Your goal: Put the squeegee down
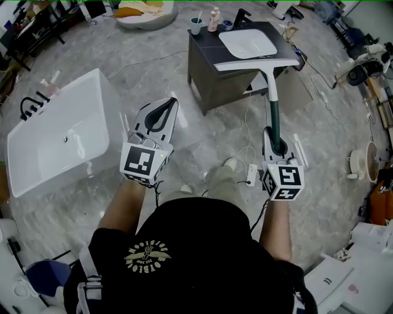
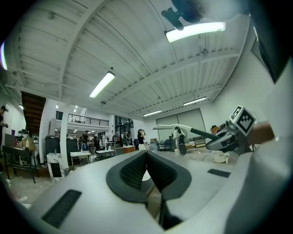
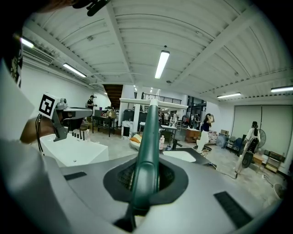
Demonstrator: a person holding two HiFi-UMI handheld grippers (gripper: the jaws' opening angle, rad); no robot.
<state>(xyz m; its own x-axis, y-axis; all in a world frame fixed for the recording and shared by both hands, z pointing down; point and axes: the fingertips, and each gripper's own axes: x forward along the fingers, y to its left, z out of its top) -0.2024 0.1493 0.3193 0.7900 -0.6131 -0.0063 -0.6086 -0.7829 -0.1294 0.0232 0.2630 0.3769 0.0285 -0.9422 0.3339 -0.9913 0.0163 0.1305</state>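
My right gripper (image 1: 274,140) is shut on the dark green handle of the squeegee (image 1: 272,101). Its white blade (image 1: 256,62) hangs over the front edge of the dark vanity counter (image 1: 206,45), beside the white basin (image 1: 247,43). In the right gripper view the green handle (image 3: 147,151) runs up between the jaws to the blade (image 3: 153,101). My left gripper (image 1: 161,114) is shut with nothing in it, held over the floor between the bathtub (image 1: 61,136) and the vanity. In the left gripper view its pads (image 2: 145,171) meet, and the squeegee (image 2: 183,130) shows to the right.
A cup (image 1: 196,25), a bottle (image 1: 214,19) and a black tap (image 1: 241,16) stand at the back of the vanity. Cables (image 1: 245,122) and a power strip (image 1: 252,175) lie on the marble floor. Clutter lines the right side (image 1: 368,159).
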